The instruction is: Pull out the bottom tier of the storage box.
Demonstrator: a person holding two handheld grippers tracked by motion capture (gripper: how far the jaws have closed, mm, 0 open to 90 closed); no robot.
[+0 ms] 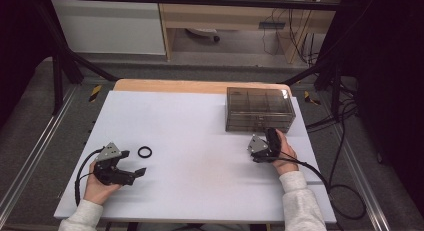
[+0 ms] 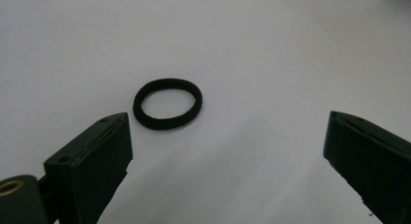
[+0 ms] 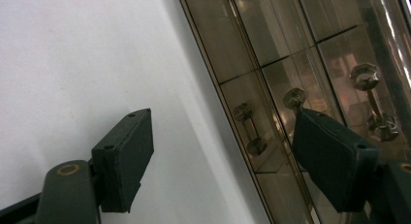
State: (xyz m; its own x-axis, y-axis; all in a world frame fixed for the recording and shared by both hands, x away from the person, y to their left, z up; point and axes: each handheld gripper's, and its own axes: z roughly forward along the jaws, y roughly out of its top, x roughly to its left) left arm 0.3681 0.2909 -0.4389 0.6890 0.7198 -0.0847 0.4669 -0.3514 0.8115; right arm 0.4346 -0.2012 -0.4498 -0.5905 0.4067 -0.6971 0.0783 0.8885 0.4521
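Note:
A small black elastic ring (image 1: 145, 152) lies flat on the white table (image 1: 200, 141) at the front left. My left gripper (image 1: 136, 164) sits just beside it, open, jaws wide apart. In the left gripper view the ring (image 2: 167, 103) rests a little ahead of the left jaw, untouched. A smoky transparent drawer box (image 1: 259, 109) stands at the back right. My right gripper (image 1: 265, 136) is open right in front of it. In the right gripper view the box front (image 2: 271, 78) with its small knobs (image 3: 252, 129) is close, one jaw overlapping it.
A wooden strip (image 1: 200, 86) runs along the table's far edge. Black frame bars and cables stand around the table, with a cable loop (image 1: 345, 196) on the floor at the right. Broad bare table surface lies between the two hands.

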